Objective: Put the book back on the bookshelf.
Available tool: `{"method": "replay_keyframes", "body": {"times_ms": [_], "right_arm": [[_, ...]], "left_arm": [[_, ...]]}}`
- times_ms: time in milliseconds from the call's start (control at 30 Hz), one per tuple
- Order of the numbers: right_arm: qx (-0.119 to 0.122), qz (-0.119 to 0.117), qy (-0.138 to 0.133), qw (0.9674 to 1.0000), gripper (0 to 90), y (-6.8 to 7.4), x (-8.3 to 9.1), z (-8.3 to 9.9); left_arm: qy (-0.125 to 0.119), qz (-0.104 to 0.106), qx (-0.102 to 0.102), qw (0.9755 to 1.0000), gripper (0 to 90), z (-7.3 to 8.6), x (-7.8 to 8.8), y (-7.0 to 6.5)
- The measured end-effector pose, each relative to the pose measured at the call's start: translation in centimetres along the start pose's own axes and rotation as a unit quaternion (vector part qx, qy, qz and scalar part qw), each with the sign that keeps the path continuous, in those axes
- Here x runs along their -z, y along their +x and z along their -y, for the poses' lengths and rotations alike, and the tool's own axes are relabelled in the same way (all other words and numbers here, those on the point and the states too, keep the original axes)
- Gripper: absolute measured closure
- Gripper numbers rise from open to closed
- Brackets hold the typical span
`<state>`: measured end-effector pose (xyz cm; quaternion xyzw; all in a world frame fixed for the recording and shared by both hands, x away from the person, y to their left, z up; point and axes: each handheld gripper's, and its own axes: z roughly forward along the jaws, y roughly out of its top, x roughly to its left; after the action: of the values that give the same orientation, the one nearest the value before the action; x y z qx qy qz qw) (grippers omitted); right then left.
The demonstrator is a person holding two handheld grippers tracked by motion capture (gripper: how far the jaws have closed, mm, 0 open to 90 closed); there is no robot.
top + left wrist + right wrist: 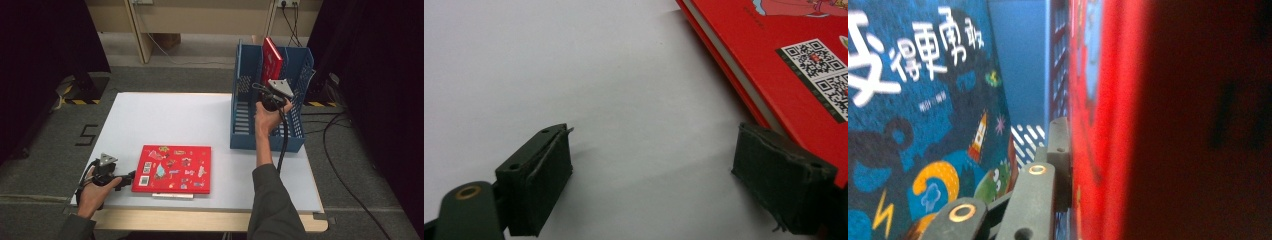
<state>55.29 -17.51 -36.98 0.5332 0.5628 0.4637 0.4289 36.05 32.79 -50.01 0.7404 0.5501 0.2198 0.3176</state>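
1 tool, the right tool (pixel 274 98), is clamped on the red book (pixel 271 59) standing upright in the blue rack (pixel 268 134): lower it straight between the dividers before release, while the left tool (pixel 131 175), jaws apart, waits beside the second red book (pixel 173 169) on the tabletop (pixel 170 120).

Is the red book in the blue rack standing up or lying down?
Standing up. The red book stands on edge inside the blue rack, its top poking above the dividers, gripped by the right gripper.
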Motion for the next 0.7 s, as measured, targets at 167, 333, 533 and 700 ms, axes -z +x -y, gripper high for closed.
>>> {"method": "replay_keyframes", "body": {"times_ms": [167, 333, 533, 700], "right_arm": [[-0.003, 0.005, 0.009, 0.9999, 79.5, 0.1, -0.8, 0.7], [-0.001, 0.004, 0.018, 0.9998, 79.3, 0.1, -1.1, 0.7], [-0.001, 0.006, 0.029, 0.9996, 79.1, 0.2, -1.1, 0.5], [-0.005, 0.006, 0.042, 0.9991, 78.7, 0.2, -1.2, 0.6]], "left_arm": [[-0.002, -0.001, 0.001, 1.0000, 14.3, 0.0, 0.0, 0.0], [-0.001, -0.001, 0.001, 1.0000, 14.3, 0.0, 0.0, 0.0], [-0.001, -0.001, 0.001, 1.0000, 14.3, 0.0, 0.0, 0.0], [-0.001, -0.001, 0.001, 1.0000, 14.3, 0.0, 0.0, 0.0]]}}
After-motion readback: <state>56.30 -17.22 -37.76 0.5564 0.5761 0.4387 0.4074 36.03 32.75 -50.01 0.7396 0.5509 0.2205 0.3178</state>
